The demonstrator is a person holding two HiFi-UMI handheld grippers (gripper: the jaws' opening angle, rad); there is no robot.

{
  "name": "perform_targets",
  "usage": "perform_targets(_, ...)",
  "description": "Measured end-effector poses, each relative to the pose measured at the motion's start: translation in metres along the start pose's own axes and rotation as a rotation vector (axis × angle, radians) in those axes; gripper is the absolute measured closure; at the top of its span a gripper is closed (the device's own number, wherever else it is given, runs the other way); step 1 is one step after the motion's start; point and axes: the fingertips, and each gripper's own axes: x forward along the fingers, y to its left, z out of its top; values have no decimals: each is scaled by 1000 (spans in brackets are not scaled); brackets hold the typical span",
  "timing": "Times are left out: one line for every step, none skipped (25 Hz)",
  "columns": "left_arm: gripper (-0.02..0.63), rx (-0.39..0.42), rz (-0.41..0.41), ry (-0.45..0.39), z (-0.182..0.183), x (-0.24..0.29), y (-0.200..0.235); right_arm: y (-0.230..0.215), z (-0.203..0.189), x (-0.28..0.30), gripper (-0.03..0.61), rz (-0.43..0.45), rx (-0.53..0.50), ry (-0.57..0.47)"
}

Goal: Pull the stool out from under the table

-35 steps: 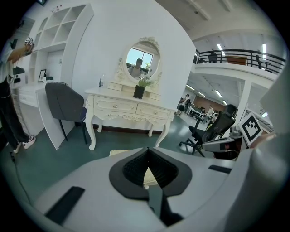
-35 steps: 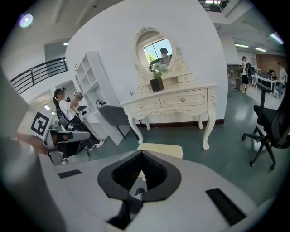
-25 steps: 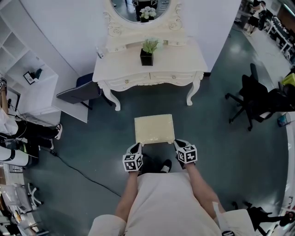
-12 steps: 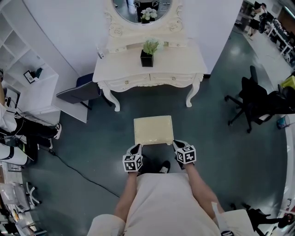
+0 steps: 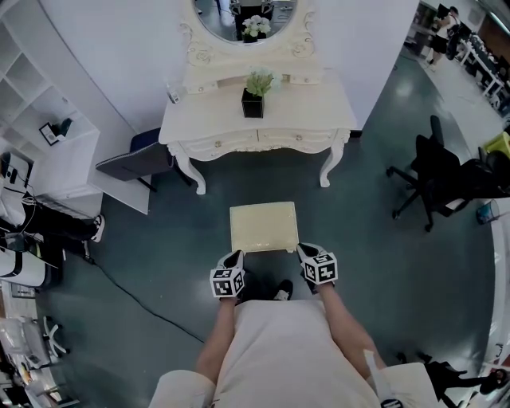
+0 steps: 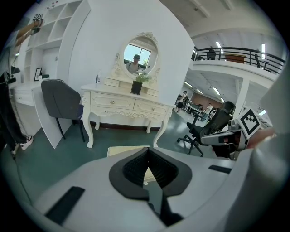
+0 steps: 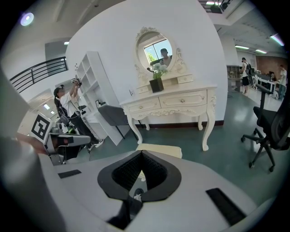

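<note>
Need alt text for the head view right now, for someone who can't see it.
Seen from above, a square cream cushioned stool stands on the dark green floor, clear of an ornate cream dressing table with an oval mirror. The person's left gripper and right gripper, both shut, sit at the stool's two near corners.

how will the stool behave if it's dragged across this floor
The stool will probably stay stiff: its flat square seat shows no sag. It should slide fairly easily, since the floor looks smooth and glossy. Being low and wide, it seems unlikely to tip.
</note>
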Motion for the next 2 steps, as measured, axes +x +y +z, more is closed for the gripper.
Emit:
perform_targets(598,-4,0,0,0,0,1,1,0,1,535,0,0,0)
perform_targets(598,-9,0,0,0,0,2,1,1,1,535,-1,1,0)
